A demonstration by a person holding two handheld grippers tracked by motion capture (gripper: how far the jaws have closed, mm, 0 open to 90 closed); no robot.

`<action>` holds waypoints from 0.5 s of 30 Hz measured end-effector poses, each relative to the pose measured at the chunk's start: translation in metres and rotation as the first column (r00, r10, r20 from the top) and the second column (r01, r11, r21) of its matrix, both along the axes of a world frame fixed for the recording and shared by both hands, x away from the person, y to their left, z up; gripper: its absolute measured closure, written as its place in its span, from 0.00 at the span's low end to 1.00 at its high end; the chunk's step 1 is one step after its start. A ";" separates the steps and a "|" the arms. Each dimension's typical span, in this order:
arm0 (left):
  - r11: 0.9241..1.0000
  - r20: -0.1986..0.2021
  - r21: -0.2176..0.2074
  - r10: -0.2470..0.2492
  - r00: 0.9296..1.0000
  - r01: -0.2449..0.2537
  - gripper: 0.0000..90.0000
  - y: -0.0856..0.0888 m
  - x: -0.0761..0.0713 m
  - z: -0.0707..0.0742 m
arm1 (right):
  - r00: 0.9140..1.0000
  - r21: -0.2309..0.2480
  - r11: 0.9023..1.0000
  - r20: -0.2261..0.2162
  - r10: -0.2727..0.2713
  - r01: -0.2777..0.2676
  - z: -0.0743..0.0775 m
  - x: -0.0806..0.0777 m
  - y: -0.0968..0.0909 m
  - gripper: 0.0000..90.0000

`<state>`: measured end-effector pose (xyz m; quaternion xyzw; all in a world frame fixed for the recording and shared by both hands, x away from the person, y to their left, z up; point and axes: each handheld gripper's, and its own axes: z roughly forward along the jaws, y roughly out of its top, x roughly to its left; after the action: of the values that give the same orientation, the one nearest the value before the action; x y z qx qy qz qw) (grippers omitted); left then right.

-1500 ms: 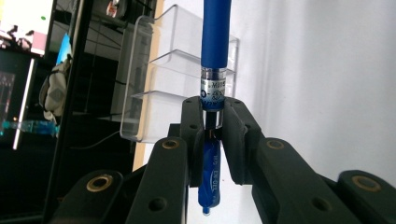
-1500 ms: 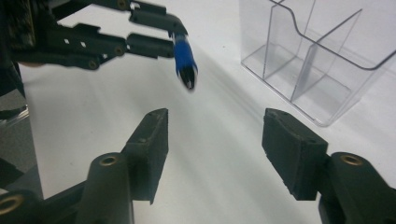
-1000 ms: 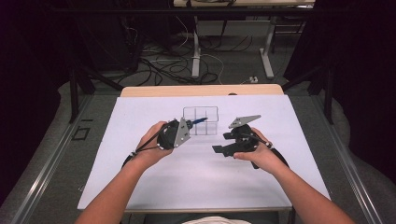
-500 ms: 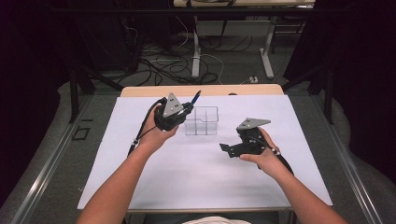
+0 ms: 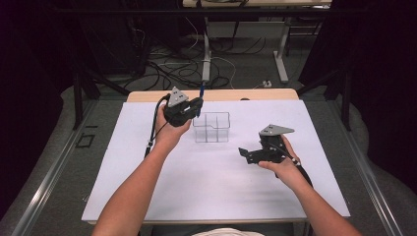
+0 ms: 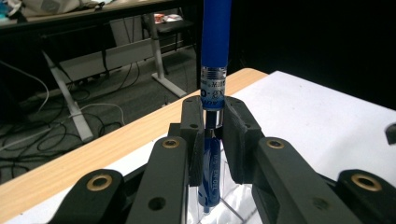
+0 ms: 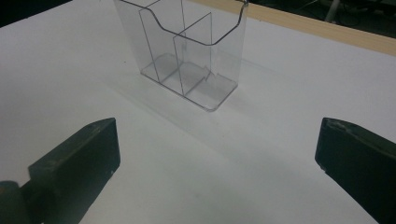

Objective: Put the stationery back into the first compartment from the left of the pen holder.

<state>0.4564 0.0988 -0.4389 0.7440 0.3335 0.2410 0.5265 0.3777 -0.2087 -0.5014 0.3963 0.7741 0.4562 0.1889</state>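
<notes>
Since the earlier shots, the left tongs (image 5: 196,105) have carried the blue pen (image 5: 201,93) up and away from the middle of the surface to the left end of the clear organizer (image 5: 212,127), and the right tongs (image 5: 247,154) have backed off toward the person's side with their jaws just opening wide, nothing between them.

Left tongs are clamped on the pen around its middle. In the left gripper view the pads (image 6: 192,122) squeeze it just below the printed band, and the pen (image 6: 215,51) stands pretty much upright, lower tip hanging over the clear plastic. Can't tell which compartment it's lined up with though.

Right tongs hover low over the white surface (image 5: 206,187), well apart from the organizer. From the right gripper view the organizer (image 7: 187,51) sits upright with its dividers, and all the compartments I can see are empty.

So progress-wise, I'd say the pickup and the carry are done and the pen is about at the holder. What's left: line it up over a slot, lower it in, let go. Nothing is in the organizer yet.
</notes>
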 end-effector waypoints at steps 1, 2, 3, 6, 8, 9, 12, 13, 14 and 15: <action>1.000 -0.011 0.002 0.006 1.000 -0.006 0.88 -0.001 0.001 -0.002 | 1.000 -0.002 1.000 -0.001 -0.001 0.001 0.000 0.000 -0.001 0.00; 1.000 -0.022 0.009 0.010 1.000 -0.010 0.88 -0.002 0.003 -0.004 | 1.000 0.000 1.000 0.001 0.000 0.000 -0.001 0.001 -0.001 0.00; 1.000 -0.036 0.014 0.012 0.999 -0.012 0.88 -0.003 0.004 -0.006 | 1.000 0.000 1.000 -0.001 -0.002 0.002 -0.001 0.001 -0.001 0.00; 0.999 -0.059 0.025 0.026 0.998 -0.025 0.88 -0.004 0.006 -0.012 | 1.000 0.002 1.000 -0.014 -0.010 0.010 -0.001 0.001 -0.001 0.00; 0.999 -0.078 0.026 0.035 0.996 -0.033 0.88 -0.004 0.008 -0.016 | 1.000 -0.005 1.000 -0.013 -0.008 0.008 -0.002 0.001 -0.002 0.00; 0.999 -0.088 0.029 0.041 0.995 -0.038 0.88 -0.004 0.008 -0.018 | 1.000 -0.004 1.000 -0.014 -0.011 0.011 -0.002 0.001 -0.001 0.00; 0.998 -0.114 0.035 0.047 0.992 -0.043 0.88 -0.004 0.009 -0.022 | 1.000 -0.002 1.000 -0.013 -0.013 0.013 -0.003 0.001 -0.001 0.00; 0.998 -0.122 0.038 0.052 0.991 -0.048 0.88 -0.004 0.010 -0.023 | 1.000 -0.001 1.000 -0.015 -0.015 0.015 -0.003 0.001 -0.001 0.00; 0.998 -0.130 0.042 0.054 0.990 -0.049 0.88 -0.004 0.010 -0.023 | 1.000 -0.001 1.000 -0.016 -0.016 0.016 -0.003 0.001 -0.001 0.00; 0.998 -0.140 0.040 0.057 0.989 -0.052 0.88 -0.005 0.010 -0.024 | 1.000 -0.004 1.000 -0.016 -0.020 0.020 -0.003 0.001 -0.002 0.00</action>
<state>0.4668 0.0942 -0.4631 0.7591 0.3858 0.2084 0.4811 0.3791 -0.2103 -0.5040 0.4072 0.7724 0.4497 0.1879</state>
